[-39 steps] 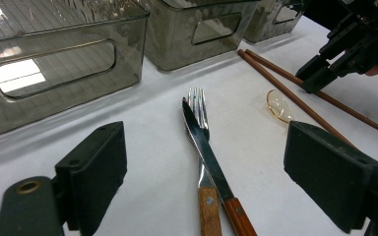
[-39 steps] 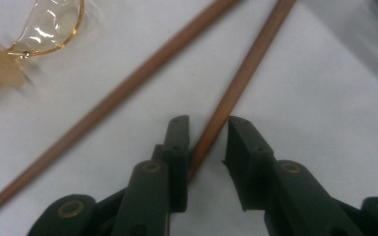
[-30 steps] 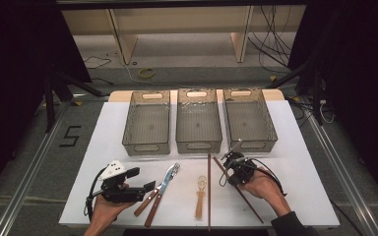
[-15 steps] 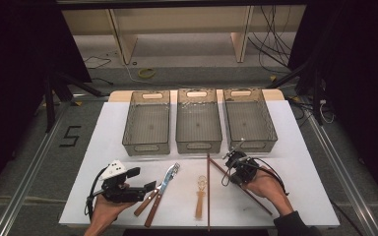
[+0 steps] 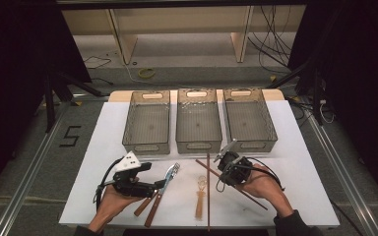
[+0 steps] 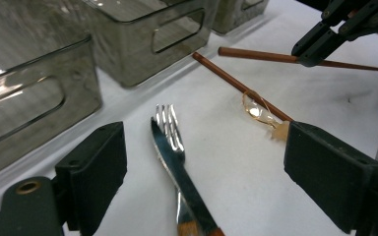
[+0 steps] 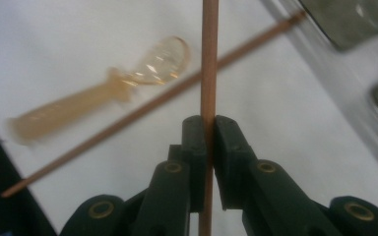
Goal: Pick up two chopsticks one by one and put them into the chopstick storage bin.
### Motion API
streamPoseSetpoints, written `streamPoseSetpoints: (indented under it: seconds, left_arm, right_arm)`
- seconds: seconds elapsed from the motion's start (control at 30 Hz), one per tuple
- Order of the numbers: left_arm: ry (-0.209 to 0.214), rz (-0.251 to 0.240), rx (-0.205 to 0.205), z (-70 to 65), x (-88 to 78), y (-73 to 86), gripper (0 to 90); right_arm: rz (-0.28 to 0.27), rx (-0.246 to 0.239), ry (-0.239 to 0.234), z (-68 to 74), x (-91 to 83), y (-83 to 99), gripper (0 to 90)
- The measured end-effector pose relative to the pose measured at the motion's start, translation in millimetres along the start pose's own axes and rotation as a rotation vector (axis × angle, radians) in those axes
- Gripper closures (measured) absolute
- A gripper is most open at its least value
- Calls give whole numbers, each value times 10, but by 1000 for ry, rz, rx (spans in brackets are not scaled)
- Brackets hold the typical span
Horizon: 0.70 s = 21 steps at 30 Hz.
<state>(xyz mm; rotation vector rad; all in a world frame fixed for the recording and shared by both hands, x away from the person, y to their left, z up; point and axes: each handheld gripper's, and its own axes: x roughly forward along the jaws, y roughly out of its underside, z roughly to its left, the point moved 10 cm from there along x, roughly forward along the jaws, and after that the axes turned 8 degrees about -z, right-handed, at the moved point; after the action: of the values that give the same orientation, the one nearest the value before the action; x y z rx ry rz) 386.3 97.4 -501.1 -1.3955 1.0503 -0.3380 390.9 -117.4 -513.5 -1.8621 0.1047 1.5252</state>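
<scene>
1. The right gripper [image 7: 206, 137] has its jaws closed on a brown chopstick [image 7: 208, 59]; the stick passes straight between the two black pads. The jaws have just been closing on it.
2. In the high view this held chopstick [image 5: 253, 199] runs slanted under the right gripper [image 5: 226, 164], just in front of the middle bin [image 5: 199, 143].
3. A second chopstick [image 5: 207, 196] lies flat on the counter [image 5: 305, 162], also in front of the middle bin, and points toward the person.
4. A clear amber spoon [image 5: 201, 194] lies just beside this second chopstick, in front of the middle bin.
5. The left gripper [image 6: 204, 162] has its jaws wide open, holding nothing; a fork [image 6: 170, 130] and a knife [image 6: 182, 177] with wooden handles lie between them on the counter, the knife across the fork.
6. In the high view the left gripper [image 5: 150, 187] is in front of the left bin [image 5: 146, 146], to the left of the middle bin.
7. The right bin [image 5: 250, 143] stands just beside the middle bin; all three are smoky, transparent and empty.
8. The counter is white and matt. Beyond the middle bin there is a grey floor with cables [image 5: 270, 54] and pale wooden furniture legs [image 5: 120, 37]; the sides of the room are dark.
</scene>
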Motion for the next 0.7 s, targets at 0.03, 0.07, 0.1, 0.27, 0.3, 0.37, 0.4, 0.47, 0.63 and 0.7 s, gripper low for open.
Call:
streamPoseSetpoints:
  seconds: [0.03, 0.07, 0.1, 0.27, 0.3, 0.37, 0.4, 0.47, 0.63, 0.7]
  left_arm:
    - [11, 10, 12, -17, 31, -18, 159]
    - [23, 16, 25, -36, 61, -38, 158]
    - [35, 27, 43, -58, 90, -52, 159]
    - [96, 88, 123, -191, 202, -65, 159]
    - [119, 107, 146, -237, 231, -60, 159]
    - [137, 124, 172, -277, 250, -52, 160]
    - [137, 124, 172, -277, 250, -52, 160]
    - [167, 152, 195, -327, 260, -26, 161]
    - [196, 201, 248, -412, 292, 28, 182]
    - [216, 211, 279, -458, 295, 47, 204]
  right_arm:
    - [-3, -21, -10, 50, -5, -31, 844]
    - [-1, -44, -18, 100, -10, -56, 844]
    - [-8, -87, -37, 197, -15, -108, 844]
    - [-16, -173, -83, 402, -9, -205, 844]
    - [-16, -187, -90, 440, -5, -217, 844]
    - [-14, -217, -102, 503, 9, -234, 844]
    - [-14, -217, -102, 503, 9, -234, 844]
    - [-7, -249, -115, 580, 23, -249, 844]
    - [0, -289, -129, 667, 28, -268, 844]
    - [0, -299, -131, 677, 30, -273, 844]
